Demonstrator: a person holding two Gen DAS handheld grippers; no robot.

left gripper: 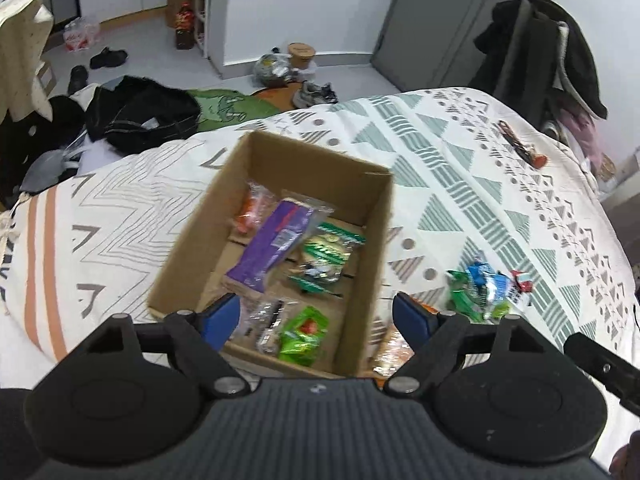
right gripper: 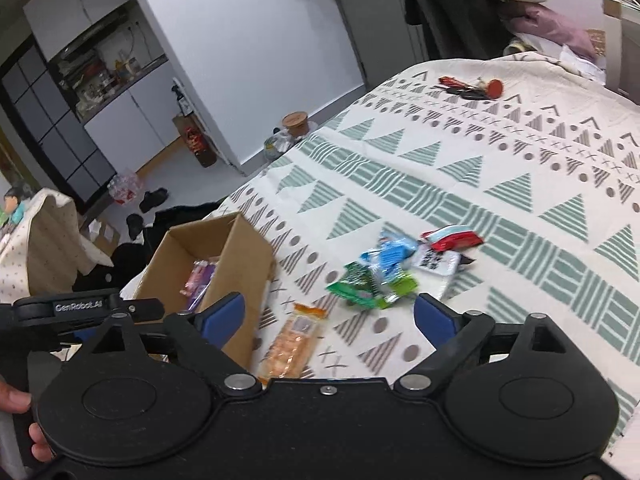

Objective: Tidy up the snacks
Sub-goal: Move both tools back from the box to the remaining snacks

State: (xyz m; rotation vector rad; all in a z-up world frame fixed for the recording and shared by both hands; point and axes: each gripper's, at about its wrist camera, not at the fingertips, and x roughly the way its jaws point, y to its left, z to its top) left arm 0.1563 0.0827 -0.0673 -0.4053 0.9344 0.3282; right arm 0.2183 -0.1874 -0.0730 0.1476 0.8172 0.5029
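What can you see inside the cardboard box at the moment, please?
Inside the cardboard box: a purple packet, green packets, an orange one and a clear wrapper. Anything beneath them is covered.

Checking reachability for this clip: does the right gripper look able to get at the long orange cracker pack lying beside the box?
Probably yes. The right gripper is open and empty, and the orange cracker pack lies flat on the cloth just ahead of it, beside the cardboard box, with nothing on top.
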